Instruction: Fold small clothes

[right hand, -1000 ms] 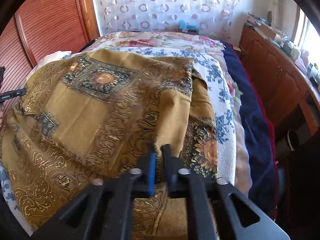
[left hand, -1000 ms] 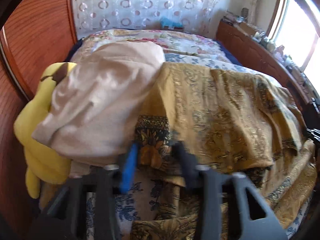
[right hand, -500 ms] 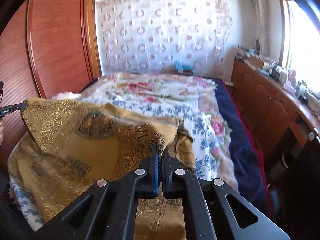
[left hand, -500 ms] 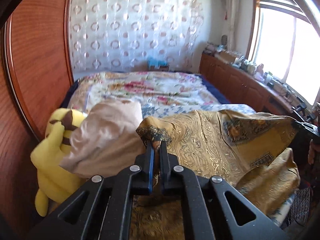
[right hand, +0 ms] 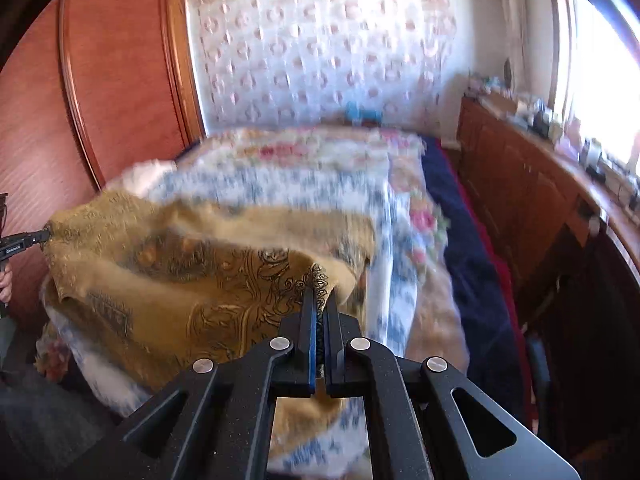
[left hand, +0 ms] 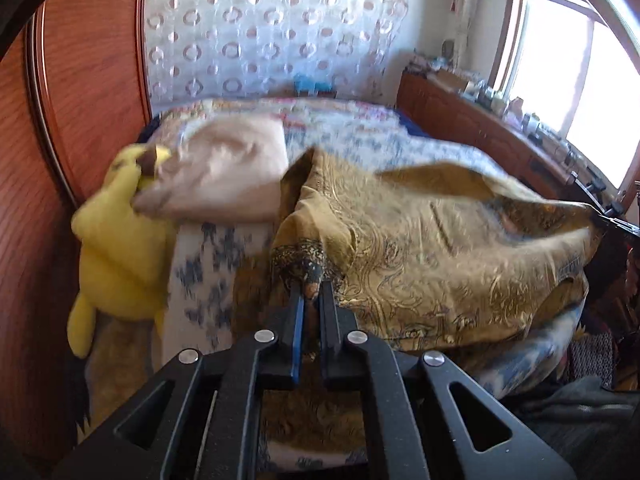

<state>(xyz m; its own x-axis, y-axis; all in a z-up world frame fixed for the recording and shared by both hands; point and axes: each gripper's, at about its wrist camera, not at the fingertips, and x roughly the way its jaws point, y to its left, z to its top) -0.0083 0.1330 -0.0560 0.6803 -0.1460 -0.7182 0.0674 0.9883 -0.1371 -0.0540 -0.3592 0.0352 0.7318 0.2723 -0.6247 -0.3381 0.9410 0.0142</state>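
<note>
Now, going from left to right, a yellow plush toy [left hand: 120, 248] slumps against the wooden wardrobe [left hand: 80, 80] at the bed's [right hand: 280, 172] near-left corner, with a beige pillow [left hand: 224, 172] leaning on it. Next comes the left gripper [left hand: 310, 292], which a second ago stood apart over the cloth lying on the bed; it has since pinched the dark-bordered corner of the gold patterned cloth [left hand: 440, 248] and lifted it off the covers. Its jaws are easing apart a little at this moment, yet the corner still sits between them and looks held. The cloth hangs stretched across the foot of the bed, clear of the blue-flowered bedspread [right hand: 320, 200], its far edge sagging behind. At the other end the right gripper [right hand: 318, 300] is clamped hard on the opposite fringed corner, jaws all but touching with only fabric between. A hand [right hand: 5, 280] shows at the left edge of the right view. Further right run the dark blue blanket [right hand: 460, 240], a wooden counter [right hand: 540, 184] with clutter, and the bright window [left hand: 580, 72]. With both corners raised together, I judge the fold is starting: the cloth is spread and ready to be carried over onto itself.
</note>
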